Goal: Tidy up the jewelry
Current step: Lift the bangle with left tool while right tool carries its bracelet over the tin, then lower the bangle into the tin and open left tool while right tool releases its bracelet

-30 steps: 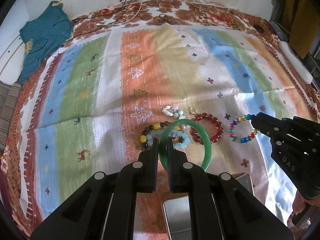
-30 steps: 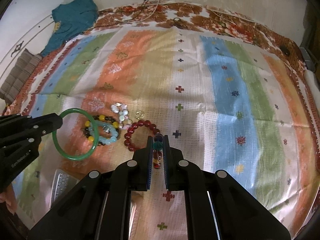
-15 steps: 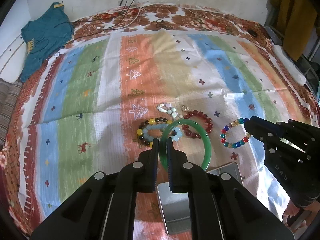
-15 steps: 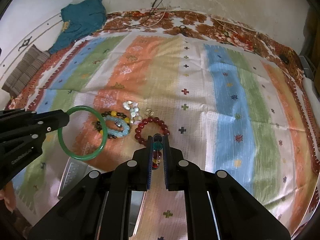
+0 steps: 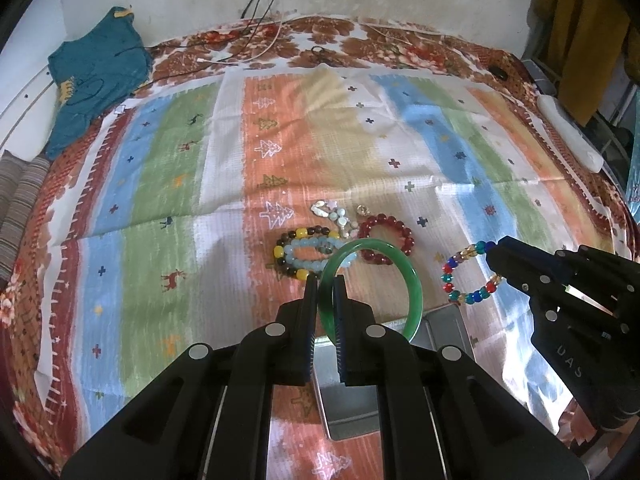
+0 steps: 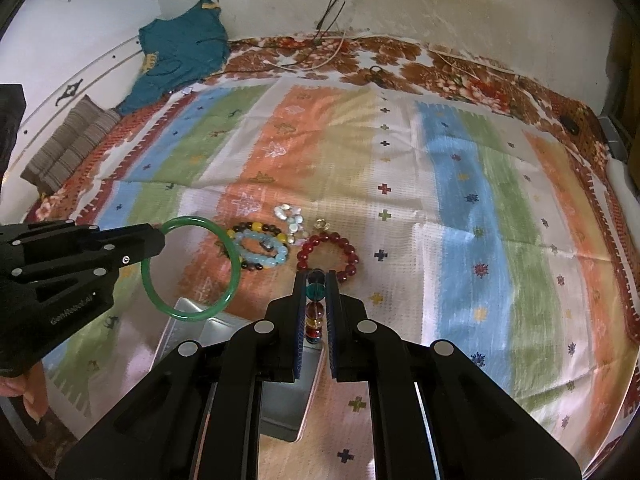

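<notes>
My left gripper [image 5: 325, 282] is shut on a green bangle [image 5: 414, 280], held in the air above the near edge of a grey metal tin [image 5: 352, 400]. My right gripper [image 6: 316, 280] is shut on a multicoloured bead bracelet [image 6: 314, 312], also held up over the tin [image 6: 188, 308]. In the left wrist view that bracelet [image 5: 460, 276] hangs from the right gripper [image 5: 496, 258]. On the cloth lie a red bead bracelet [image 5: 386, 240], a pale blue bead bracelet [image 5: 310, 254], a dark and yellow bead bracelet [image 5: 290, 240] and a pearly bracelet [image 5: 332, 212].
A striped, patterned cloth [image 5: 160, 200] covers the bed. A teal garment [image 5: 96, 76] lies at the far left corner. Cables [image 5: 260, 40] run along the far edge by the wall. A white object [image 5: 568, 136] lies at the right edge.
Both grippers have pulled back and up from the jewelry pile with their bracelets. The metal tin has come into view under them.
</notes>
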Motion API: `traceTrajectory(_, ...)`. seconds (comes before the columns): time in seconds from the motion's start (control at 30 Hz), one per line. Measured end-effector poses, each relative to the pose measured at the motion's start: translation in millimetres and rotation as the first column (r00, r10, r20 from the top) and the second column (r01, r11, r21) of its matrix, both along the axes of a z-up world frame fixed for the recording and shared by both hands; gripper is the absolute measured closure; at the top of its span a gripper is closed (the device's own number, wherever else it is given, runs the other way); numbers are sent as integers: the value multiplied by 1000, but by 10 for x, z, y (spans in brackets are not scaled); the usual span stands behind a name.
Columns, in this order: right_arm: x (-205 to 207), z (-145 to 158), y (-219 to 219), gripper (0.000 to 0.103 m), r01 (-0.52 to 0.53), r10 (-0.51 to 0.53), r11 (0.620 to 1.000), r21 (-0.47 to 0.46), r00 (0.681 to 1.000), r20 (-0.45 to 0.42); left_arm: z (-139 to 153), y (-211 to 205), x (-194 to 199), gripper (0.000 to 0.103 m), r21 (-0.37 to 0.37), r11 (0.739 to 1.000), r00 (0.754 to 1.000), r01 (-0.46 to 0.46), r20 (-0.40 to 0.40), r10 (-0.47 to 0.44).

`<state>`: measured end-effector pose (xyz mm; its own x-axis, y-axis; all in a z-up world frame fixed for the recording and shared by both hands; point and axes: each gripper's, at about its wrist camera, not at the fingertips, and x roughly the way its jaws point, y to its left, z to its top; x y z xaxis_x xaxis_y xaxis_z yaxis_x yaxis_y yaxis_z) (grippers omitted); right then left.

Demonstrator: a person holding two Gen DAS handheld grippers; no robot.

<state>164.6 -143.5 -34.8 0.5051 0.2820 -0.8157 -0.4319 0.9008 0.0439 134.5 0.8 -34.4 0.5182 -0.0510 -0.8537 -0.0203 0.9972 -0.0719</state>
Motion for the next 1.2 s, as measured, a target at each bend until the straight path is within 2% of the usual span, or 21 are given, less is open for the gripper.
traceTrajectory(0.67, -320, 99, 18, 93, -31, 31, 999, 21, 999, 16, 72, -73, -275, 96, 8, 1000, 1000, 18, 19, -18)
traceTrajectory(1.2, -520, 58, -8, 93, -48, 48, 998, 26, 999, -8, 46, -122, -404, 95, 8, 1000, 1000, 21, 17, -21)
